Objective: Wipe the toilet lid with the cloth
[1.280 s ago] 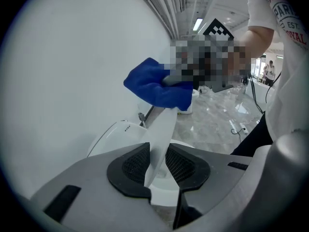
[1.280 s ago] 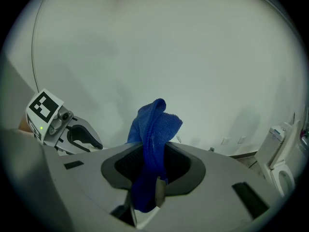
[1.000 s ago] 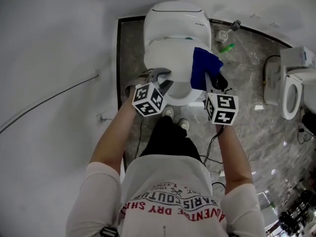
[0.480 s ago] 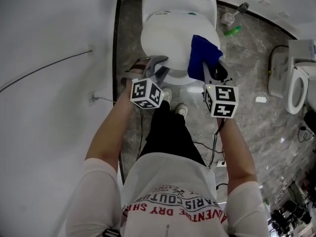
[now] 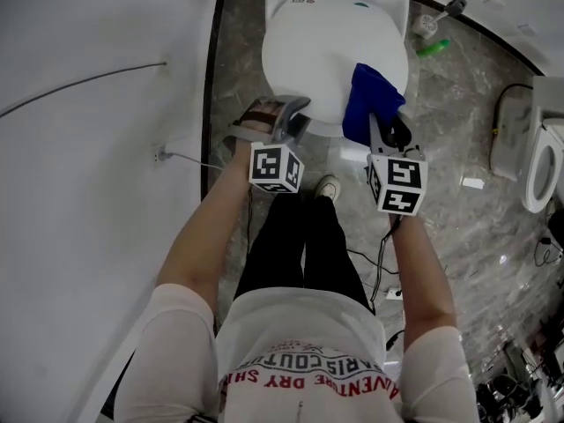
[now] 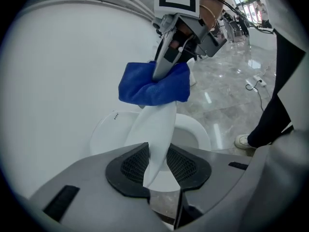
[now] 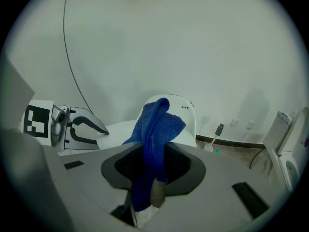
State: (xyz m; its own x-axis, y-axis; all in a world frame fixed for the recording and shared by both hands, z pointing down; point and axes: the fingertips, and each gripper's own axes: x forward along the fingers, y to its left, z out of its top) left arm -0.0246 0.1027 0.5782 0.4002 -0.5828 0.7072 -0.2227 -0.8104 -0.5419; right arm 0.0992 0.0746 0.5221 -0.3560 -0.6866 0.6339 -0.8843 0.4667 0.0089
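At the toilet lid's [image 5: 328, 55] 7 o'clock edge, left tongs [image 6: 158, 166] are clamping its thin rim: stiff, smooth, likely slippery. Right tongs [image 5: 381, 129] are pinching the cloth [image 5: 370, 100] at 5 o'clock. It is looking soft and light, so gripping a bunched fold is working.

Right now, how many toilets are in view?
2. One white ceramic toilet stands directly in front of the person, at the top centre of the head view. A second white toilet stands at that view's right edge. More may be out of frame.
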